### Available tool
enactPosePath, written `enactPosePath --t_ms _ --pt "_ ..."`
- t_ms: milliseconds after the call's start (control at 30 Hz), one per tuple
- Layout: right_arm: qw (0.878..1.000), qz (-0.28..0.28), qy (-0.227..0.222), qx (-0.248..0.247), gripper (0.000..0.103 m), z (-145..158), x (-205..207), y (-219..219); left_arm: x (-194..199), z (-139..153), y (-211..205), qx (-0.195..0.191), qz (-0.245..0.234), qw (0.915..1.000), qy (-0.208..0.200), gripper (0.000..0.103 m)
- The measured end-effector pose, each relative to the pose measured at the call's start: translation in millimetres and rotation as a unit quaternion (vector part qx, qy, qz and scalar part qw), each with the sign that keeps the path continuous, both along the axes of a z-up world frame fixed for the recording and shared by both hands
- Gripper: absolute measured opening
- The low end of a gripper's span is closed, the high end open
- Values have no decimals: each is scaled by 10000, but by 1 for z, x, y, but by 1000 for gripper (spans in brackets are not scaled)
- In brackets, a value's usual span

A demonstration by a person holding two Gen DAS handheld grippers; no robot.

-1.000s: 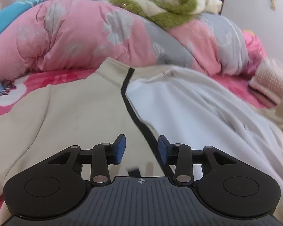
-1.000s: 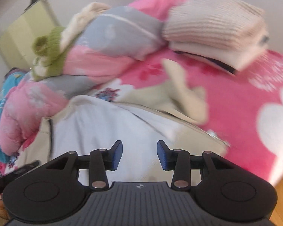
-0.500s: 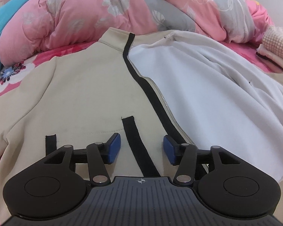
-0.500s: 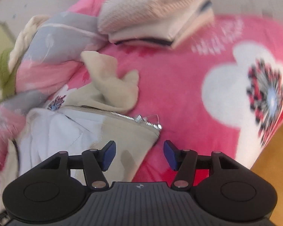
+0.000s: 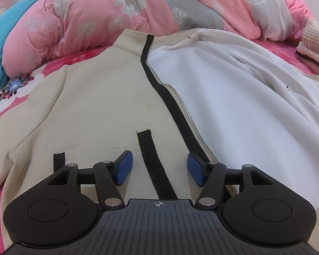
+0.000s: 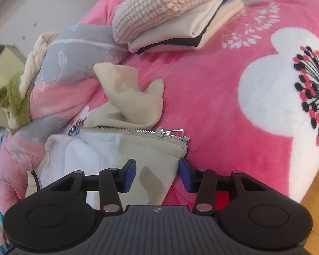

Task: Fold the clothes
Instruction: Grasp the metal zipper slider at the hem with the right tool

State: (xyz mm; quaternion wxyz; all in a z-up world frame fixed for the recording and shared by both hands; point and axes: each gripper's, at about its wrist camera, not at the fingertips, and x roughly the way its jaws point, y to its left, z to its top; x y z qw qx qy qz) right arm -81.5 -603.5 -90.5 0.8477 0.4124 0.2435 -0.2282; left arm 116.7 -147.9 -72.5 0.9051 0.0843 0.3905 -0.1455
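Observation:
A beige zip-up jacket lies open on the bed, with its white lining turned up on the right of the black zipper band. My left gripper hovers over the beige front. Its jaws are opening, and a black pocket strip runs under the gap, ungripped. My right gripper is at the jacket's hem corner, just below the metal zipper pull. Those jaws are closing with the flat hem corner between them, not visibly pinched. A crumpled beige sleeve lies beyond.
A stack of folded clothes sits at the far side of the pink flowered blanket. A bunched pink and grey quilt lines the back behind the jacket, with a blue pillow at left. The bed edge and wooden floor show at right.
My left gripper has come down closer over the jacket front and its jaws have widened. My right gripper has swung down from the jacket body to the hem corner, its jaws widening, then narrowing.

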Motion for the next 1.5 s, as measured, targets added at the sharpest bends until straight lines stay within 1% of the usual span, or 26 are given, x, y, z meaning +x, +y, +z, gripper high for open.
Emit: enactPosePath --t_ms 33,133,200,267,333,400,467,567,633,700,733,767,867,1000,1033,1167,1200,1267,1300,1400,1500 --pt "10000 -32 -12 31 26 -1 -1 -1 0 0 0 5 2 10000 3 58" --pt "9992 -97 -268 277 14 -3 -8 -5 1 0 0 2 13 10000 22 59" --pt "9973 -126 -506 515 13 -7 -14 -8 1 0 0 12 19 10000 25 59" --pt "9937 -165 -664 884 13 -14 -19 -12 1 1 0 18 23 10000 28 59" --pt "9871 -194 -845 1344 14 -22 -23 -17 1 1 0 5 27 10000 42 59" --pt "9763 -198 -1046 1882 15 -31 -28 -20 1 1 0 0 31 10000 49 59" --pt "9684 -135 -1125 2221 16 -34 -28 -19 1 1 0 9 37 10000 46 59" --pt "9547 -35 -1231 2708 23 -40 -28 -17 1 1 -1 5 42 10000 51 59" --pt "9502 -5 -1319 2823 33 -39 -27 -15 1 1 0 -2 41 10000 57 59" --pt "9460 -15 -1414 2918 37 -39 -26 -13 1 1 0 -11 41 10000 59 59" --pt "9439 -45 -1463 2960 38 -40 -26 -13 1 1 0 -16 41 10000 58 59" --pt "9391 -91 -1568 3057 38 -42 -28 -13 1 1 0 -18 38 10000 57 59" --pt "9179 -346 -1980 3420 38 -53 -36 -16 2 1 1 -20 27 10000 54 60" --pt "8937 -586 -2330 3789 36 -68 -38 -25 3 1 2 -25 17 10000 55 60" --pt "8907 -625 -2386 3819 35 -70 -37 -27 3 1 2 -21 16 10000 51 60" --pt "9011 -608 -2348 3596 32 -65 -23 -31 2 1 1 5 12 10000 39 61" --pt "9064 -572 -2302 3497 30 -63 -19 -31 2 1 1 13 11 10000 37 61" --pt "9182 -498 -2178 3272 24 -56 -11 -31 3 1 1 19 5 10000 42 61" --pt "9244 -465 -2101 3149 15 -52 -7 -30 3 1 1 21 0 10000 42 61" --pt "9439 -262 -2023 2596 7 -28 -1 -19 3 1 1 36 -21 10000 32 61" --pt "9548 39 -2134 2069 5 4 1 -5 3 1 2 20 -32 10000 41 62"
